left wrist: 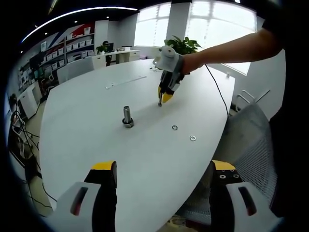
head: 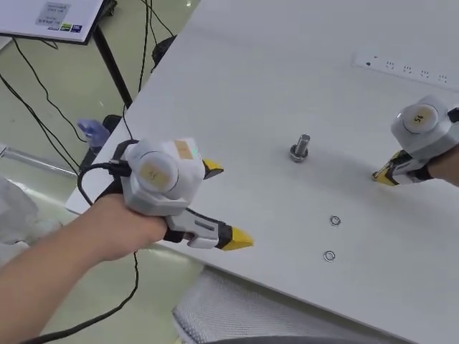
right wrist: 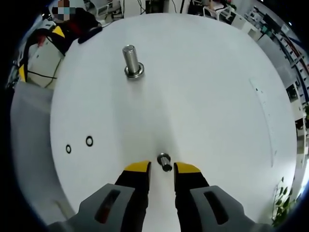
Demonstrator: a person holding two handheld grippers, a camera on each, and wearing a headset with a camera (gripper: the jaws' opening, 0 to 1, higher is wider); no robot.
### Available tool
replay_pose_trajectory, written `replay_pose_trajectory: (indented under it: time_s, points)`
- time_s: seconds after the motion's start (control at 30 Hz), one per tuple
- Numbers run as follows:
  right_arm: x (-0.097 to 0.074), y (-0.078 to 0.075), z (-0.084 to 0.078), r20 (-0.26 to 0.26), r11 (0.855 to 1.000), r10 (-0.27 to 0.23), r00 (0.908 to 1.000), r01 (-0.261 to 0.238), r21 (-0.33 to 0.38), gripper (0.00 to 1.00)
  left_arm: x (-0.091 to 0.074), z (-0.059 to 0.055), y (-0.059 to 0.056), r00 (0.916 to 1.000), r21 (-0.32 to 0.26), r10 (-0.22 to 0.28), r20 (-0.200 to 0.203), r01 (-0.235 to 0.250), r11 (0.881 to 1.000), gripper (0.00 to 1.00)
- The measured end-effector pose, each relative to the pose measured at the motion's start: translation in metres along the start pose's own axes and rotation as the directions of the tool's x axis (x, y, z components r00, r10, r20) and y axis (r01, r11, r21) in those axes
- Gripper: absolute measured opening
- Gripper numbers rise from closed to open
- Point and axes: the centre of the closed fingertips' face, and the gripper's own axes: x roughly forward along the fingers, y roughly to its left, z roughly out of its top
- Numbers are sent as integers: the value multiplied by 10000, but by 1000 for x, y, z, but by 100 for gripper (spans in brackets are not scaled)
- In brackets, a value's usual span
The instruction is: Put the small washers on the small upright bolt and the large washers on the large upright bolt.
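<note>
Here: one large bolt (head: 300, 148), one small bolt (right wrist: 164, 162), two washers (head: 335, 220) (head: 329, 255), seemingly small.

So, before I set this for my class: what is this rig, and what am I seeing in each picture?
No robot here: a person holds a two-jawed claw in each hand. One picture comes from a headset camera looking down; the other two from cameras riding on the claws. The left claw is open over the near edge of the white table, holding nothing. The right claw has its jaws slightly apart, the small upright bolt between their tips. The large upright bolt stands mid-table; two washers lie loose nearby.
</note>
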Motion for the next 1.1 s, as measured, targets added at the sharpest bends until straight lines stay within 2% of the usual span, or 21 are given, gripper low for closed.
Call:
replay_pose_trajectory:
  time_s: [0.33,0.53,0.83,0.97,1.1]
  points:
    - [-24,2,3,146,9991,-301,9994,305,-310,20,-4,6,2,9999,202,160,40,-161,9997,78]
    - [-35,5,5,221,9985,-430,9988,438,-336,20,-6,5,0,9997,246,228,40,-229,9994,78]
    - [-41,28,3,171,9985,-290,9994,298,-463,20,-10,7,-2,9993,284,334,147,-338,9990,78]
    - [-41,42,3,170,9987,-24,9999,33,-512,20,-10,9,-3,9991,281,359,233,-365,9989,78]
    - [-40,55,9,414,9993,277,9988,-266,-280,22,-11,7,-4,9992,348,350,179,-356,9988,78]
